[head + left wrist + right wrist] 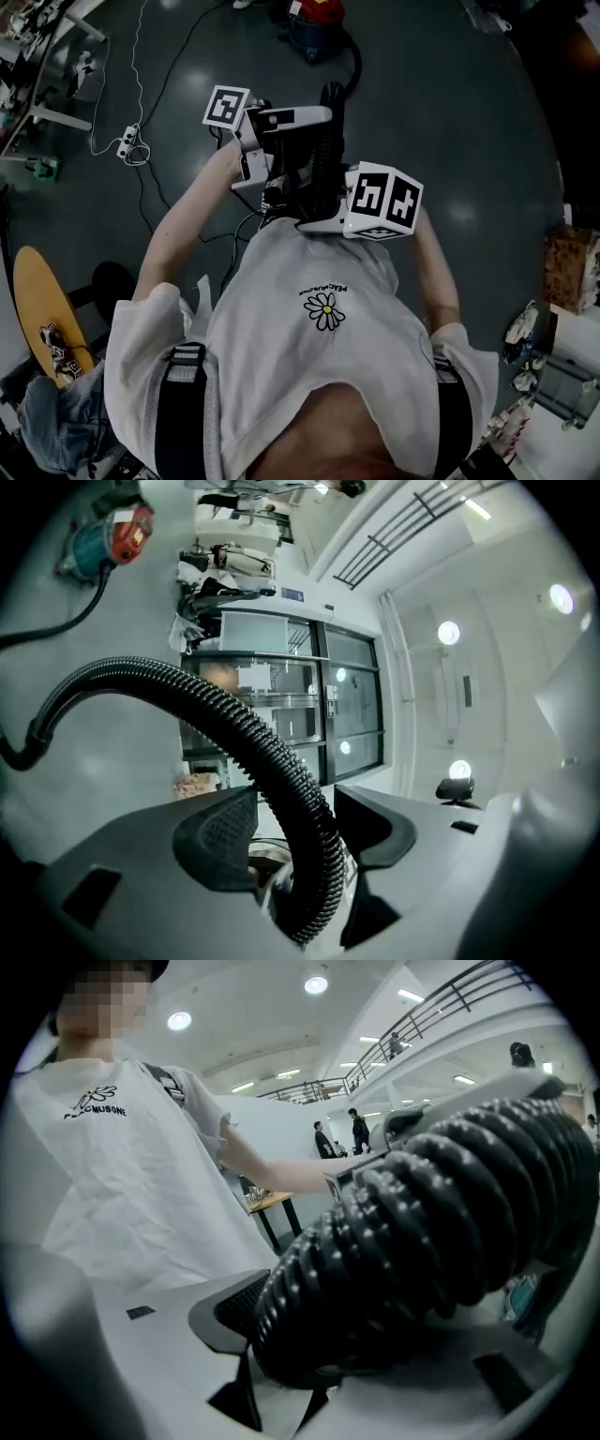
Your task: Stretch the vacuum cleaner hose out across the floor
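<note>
A black ribbed vacuum hose [354, 66] runs from the red-and-blue vacuum cleaner [314, 23] on the far floor up to my chest, where both grippers hold it in the air. My left gripper [323, 117] is shut on the hose [187, 691], which arcs out from between its pads toward the vacuum cleaner [112, 536]. The left gripper [298, 832] points a little upward. My right gripper [314, 214] points back at my shirt. It is shut on a bunched stretch of hose [441, 1213], which fills the jaws of the right gripper [366, 1307] and hides its right pad.
A white power strip [127, 145] with trailing cables lies on the dark floor at left. A yellow oval board [42, 295] sits lower left, a cardboard box [572, 267] at the right edge, and desk legs [56, 112] upper left. Two people [359, 1131] stand far off.
</note>
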The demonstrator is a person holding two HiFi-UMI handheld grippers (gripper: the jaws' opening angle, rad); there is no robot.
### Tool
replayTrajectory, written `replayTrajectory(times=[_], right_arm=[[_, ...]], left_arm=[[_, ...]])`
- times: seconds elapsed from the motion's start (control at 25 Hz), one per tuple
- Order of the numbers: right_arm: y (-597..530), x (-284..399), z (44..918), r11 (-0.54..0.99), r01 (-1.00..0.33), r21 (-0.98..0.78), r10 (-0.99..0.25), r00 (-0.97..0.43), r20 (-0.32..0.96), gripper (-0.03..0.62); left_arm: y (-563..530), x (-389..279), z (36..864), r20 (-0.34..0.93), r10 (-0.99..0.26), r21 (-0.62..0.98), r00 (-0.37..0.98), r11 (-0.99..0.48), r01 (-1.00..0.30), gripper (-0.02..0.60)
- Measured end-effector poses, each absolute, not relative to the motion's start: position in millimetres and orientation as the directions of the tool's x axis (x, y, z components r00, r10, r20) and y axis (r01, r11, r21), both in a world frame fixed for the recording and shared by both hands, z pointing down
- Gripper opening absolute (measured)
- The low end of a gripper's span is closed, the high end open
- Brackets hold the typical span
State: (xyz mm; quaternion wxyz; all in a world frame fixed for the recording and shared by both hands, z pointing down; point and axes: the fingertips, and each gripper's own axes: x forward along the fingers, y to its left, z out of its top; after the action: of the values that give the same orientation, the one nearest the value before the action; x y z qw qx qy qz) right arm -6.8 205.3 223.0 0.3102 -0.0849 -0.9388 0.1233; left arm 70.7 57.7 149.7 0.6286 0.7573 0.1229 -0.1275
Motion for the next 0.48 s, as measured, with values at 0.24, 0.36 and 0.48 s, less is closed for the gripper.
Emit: replayTrajectory(times=[0.24,0.36,0.48], right_arm=[[209,-27,219,0.947,0.125,-0.297,0.279,-0.778,0.563,0.241],[216,-27,222,0.942,0.143,-0.303,0.299,-0.767,0.568,0.236],[215,-23,217,0.938,0.150,-0.314,0.310,-0.770,0.558,0.236]], left_arm=[[58,72,154,-0.424,0.001,0.905,0.906,-0.033,0.423,0.239],[65,72,155,-0.448,-0.012,0.894,0.894,-0.033,0.448,0.241],[63,74,146,-0.461,-0.029,0.886,0.887,-0.074,0.458,0.241]])
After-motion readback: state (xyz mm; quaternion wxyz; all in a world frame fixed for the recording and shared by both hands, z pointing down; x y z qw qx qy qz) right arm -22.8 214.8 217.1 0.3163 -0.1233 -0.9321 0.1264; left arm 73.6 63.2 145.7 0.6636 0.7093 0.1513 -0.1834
